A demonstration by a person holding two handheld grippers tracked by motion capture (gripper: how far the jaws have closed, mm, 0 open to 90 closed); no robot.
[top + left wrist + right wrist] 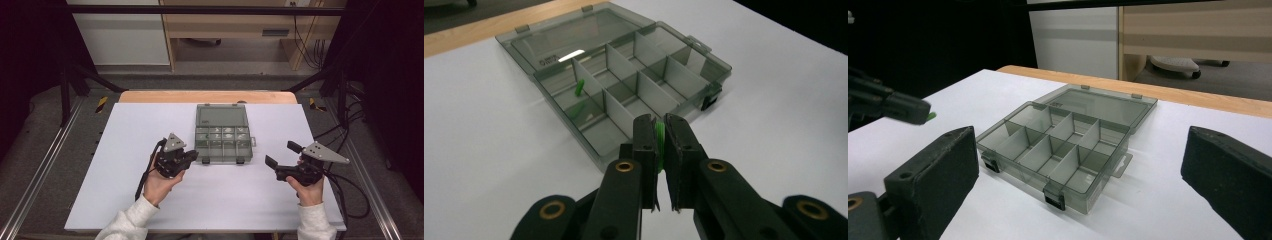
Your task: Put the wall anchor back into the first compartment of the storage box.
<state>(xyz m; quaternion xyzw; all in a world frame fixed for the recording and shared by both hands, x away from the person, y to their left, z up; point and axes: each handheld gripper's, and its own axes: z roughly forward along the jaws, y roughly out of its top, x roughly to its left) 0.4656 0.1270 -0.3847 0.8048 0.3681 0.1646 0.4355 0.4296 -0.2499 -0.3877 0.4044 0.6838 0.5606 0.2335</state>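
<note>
White tabletop (125, 195), dark frame around, wood edge at the back. Left gripper (660, 145) is clamped on a small green piece (658, 134), just beside the near-left corner of the open compartment box (222, 145). Right gripper (281, 158) sits well apart, jaws spread wide, empty. Risk: the thin piece may slip or land in the wrong compartment if released off-centre.

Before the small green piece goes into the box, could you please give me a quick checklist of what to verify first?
1. Hinged lid of the smoky clear plastic compartment box open flat: ok.
2. Small green plastic piece clamped in the left gripper: ok.
3. Left gripper over a compartment: not ok, short of the near wall.
4. Right gripper open, clear of the box: ok.
5. Target compartment empty: cannot tell.
</note>
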